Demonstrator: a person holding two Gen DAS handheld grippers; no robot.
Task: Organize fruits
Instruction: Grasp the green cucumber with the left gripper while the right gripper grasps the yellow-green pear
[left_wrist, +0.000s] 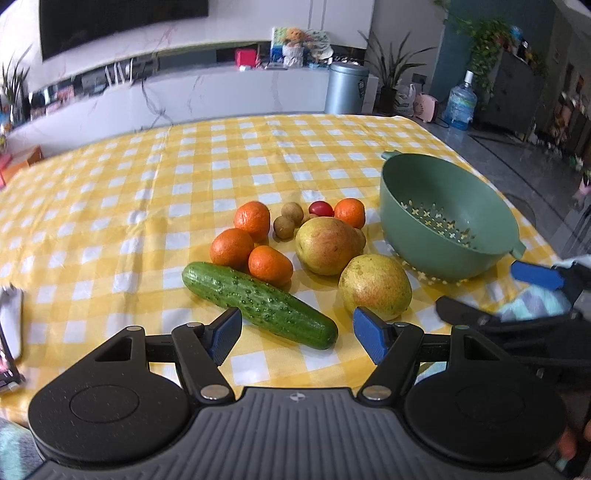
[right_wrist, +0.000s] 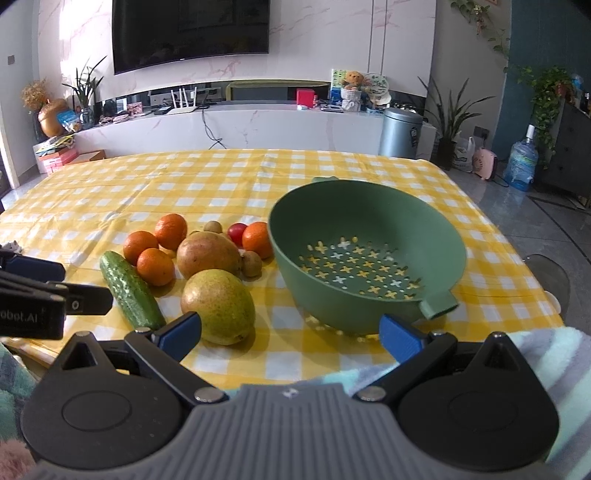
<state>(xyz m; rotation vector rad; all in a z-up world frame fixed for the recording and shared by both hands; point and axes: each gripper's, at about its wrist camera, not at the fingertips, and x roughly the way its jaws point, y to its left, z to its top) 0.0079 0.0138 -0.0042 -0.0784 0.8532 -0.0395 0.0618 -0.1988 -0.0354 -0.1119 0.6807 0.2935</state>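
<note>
On the yellow checked tablecloth (left_wrist: 184, 177) lie a cucumber (left_wrist: 258, 304), two pears (left_wrist: 327, 245) (left_wrist: 375, 286), several mandarins (left_wrist: 253, 219), a cherry tomato (left_wrist: 320, 208) and small brown longans (left_wrist: 284, 226). An empty green colander (left_wrist: 447, 218) stands to their right. My left gripper (left_wrist: 297, 334) is open and empty, just in front of the cucumber's near end. My right gripper (right_wrist: 290, 332) is open and empty, in front of the near pear (right_wrist: 218, 304) and the colander (right_wrist: 369, 251). The cucumber (right_wrist: 131, 290) lies to its left.
A white and dark object (left_wrist: 11, 332) lies at the table's left edge. The table's right edge (right_wrist: 546, 295) drops to the floor beside a chair. A striped sleeve (right_wrist: 546, 354) shows behind the right gripper. A cabinet, a bin and plants stand far behind.
</note>
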